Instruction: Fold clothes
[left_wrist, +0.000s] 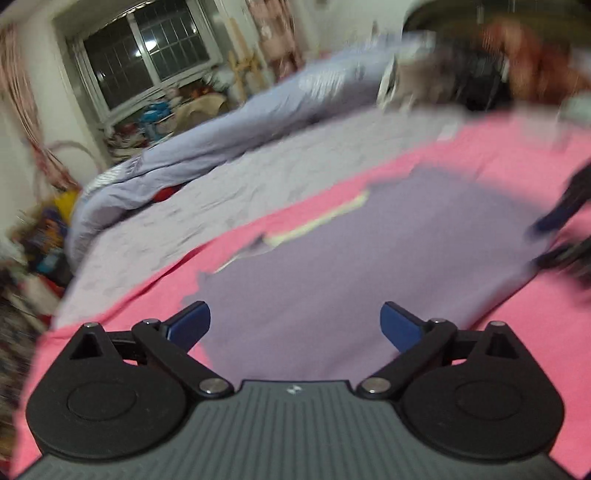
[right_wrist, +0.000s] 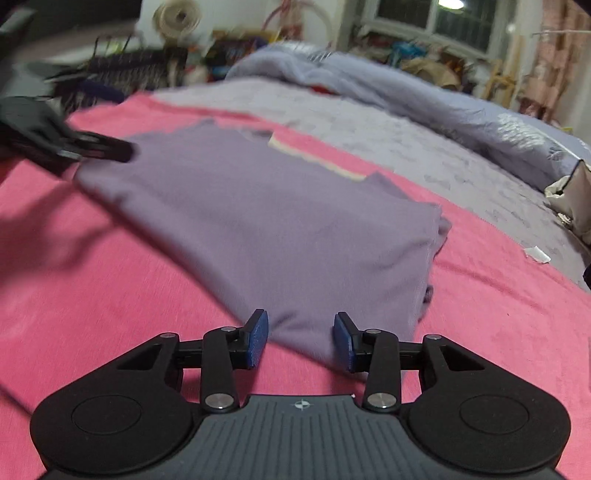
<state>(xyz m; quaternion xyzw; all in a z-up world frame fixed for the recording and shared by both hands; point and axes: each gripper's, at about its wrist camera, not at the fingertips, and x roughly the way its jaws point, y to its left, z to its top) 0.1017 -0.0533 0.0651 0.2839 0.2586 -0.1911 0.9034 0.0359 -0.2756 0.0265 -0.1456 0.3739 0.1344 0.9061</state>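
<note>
A lilac garment with a pale yellow band at its far edge lies folded flat on a pink blanket. My left gripper is open wide just above its near edge, with nothing between the fingers. In the right wrist view the same garment lies ahead, its folded edge to the right. My right gripper is open over the garment's near corner. The left gripper shows blurred at the garment's far left corner. The right gripper shows blurred at the right in the left wrist view.
A grey-lilac bedsheet lies beyond the pink blanket, with a bunched pale blue duvet behind it. Clutter and a window line the far wall. A white scrap lies on the sheet at the right.
</note>
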